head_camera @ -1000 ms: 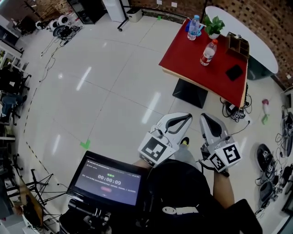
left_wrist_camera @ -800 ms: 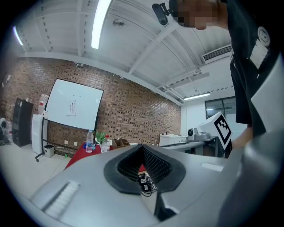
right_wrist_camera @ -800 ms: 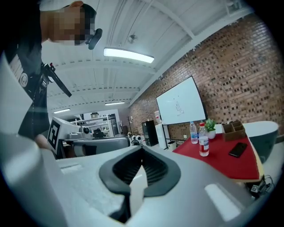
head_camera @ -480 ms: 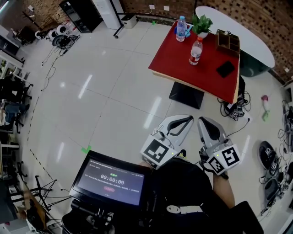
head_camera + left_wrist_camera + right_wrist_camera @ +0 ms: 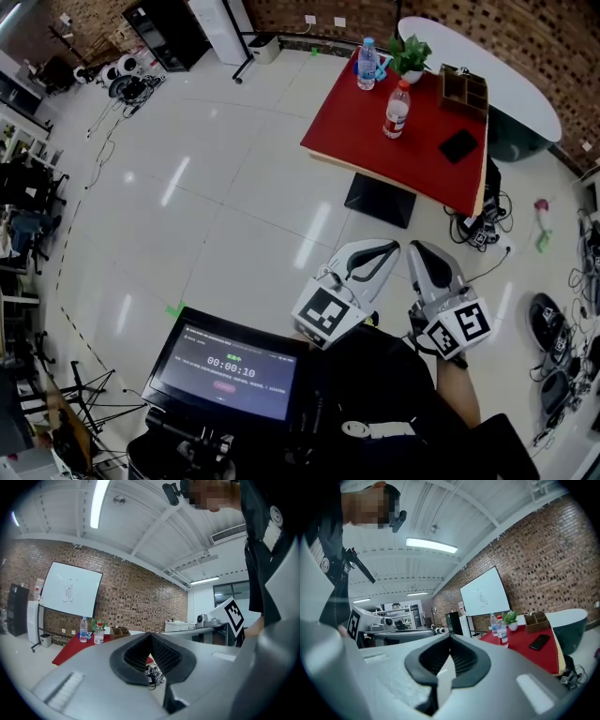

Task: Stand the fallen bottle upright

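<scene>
Glossy tiled floor; red table (image 5: 370, 136) well ahead of both claws. On it: red-capped bottle (image 5: 397, 96), blue-capped bottle (image 5: 367, 64), both upright, none seen fallen. Left gripper (image 5: 373, 255), right gripper (image 5: 427, 258): jaws together, empty, neither clearly nearer.

Head view: high over the person, tilted steeply down at the floor (image 5: 216, 187). The left gripper (image 5: 379, 247) and right gripper (image 5: 419, 247) are close below, the red bench (image 5: 422, 159) far off at top right.

Left gripper view: low, level, facing the bench's long edge from well away.

Right gripper view: same height, angled towards the bench's right corner.

All three share the bench. Both gripper views share the whiteboard (image 5: 70, 595).
</scene>
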Motion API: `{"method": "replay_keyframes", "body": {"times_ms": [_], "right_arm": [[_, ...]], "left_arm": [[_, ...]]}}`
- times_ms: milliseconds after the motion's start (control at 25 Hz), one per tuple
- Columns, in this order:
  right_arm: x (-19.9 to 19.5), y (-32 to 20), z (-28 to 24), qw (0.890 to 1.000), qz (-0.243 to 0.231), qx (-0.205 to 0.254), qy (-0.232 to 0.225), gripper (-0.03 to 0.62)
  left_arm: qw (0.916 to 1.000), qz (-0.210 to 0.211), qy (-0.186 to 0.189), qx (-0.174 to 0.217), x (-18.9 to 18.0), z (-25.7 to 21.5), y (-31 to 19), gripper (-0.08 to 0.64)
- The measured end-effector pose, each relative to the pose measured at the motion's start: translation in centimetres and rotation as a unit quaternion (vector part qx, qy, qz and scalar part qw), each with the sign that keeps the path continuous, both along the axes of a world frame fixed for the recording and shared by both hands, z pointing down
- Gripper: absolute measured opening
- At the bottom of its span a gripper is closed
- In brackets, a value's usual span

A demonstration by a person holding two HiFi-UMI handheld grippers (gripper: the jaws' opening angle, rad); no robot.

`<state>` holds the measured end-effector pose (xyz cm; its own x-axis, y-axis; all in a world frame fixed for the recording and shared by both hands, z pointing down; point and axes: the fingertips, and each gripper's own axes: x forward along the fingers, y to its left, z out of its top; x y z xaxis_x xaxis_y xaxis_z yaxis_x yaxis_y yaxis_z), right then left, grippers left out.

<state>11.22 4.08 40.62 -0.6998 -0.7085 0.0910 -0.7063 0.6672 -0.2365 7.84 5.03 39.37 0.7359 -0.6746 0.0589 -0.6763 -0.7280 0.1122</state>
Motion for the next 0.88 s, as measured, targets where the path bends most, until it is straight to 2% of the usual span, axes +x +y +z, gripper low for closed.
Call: {"method": "replay_keyframes", "body": {"times_ms": [280, 400, 560, 680, 880], "right_arm": [[-2.6, 0.2, 0.3, 1.000, -0.004, 0.000, 0.012, 0.003], [-2.2, 0.2, 0.2, 1.000, -0.005, 0.000, 0.013, 0.003], [-1.5, 0.4, 0.6, 1.000, -0.007, 0.003, 0.015, 0.003], [-0.8, 0.8, 0.9, 1.000, 0.001, -0.002, 0.020, 0.003], [-2.7, 0.9, 0.7, 1.000, -0.006, -0.003, 0.024, 0.003]], "left_arm": [[0.9999, -0.006, 0.010, -0.001, -2.3, -0.3, 0.2, 0.002], [0.9999, -0.010, 0.001, -0.013, -2.0, 0.0, 0.1, 0.002], [0.9999, -0.004, -0.010, -0.007, -1.2, 0.7, 0.2, 0.002], [0.9999, 0.007, -0.003, -0.007, -0.5, 1.1, 0.5, 0.002], [1.0000, 0.001, 0.007, -0.006, -2.2, 0.5, 0.6, 0.002]]}}
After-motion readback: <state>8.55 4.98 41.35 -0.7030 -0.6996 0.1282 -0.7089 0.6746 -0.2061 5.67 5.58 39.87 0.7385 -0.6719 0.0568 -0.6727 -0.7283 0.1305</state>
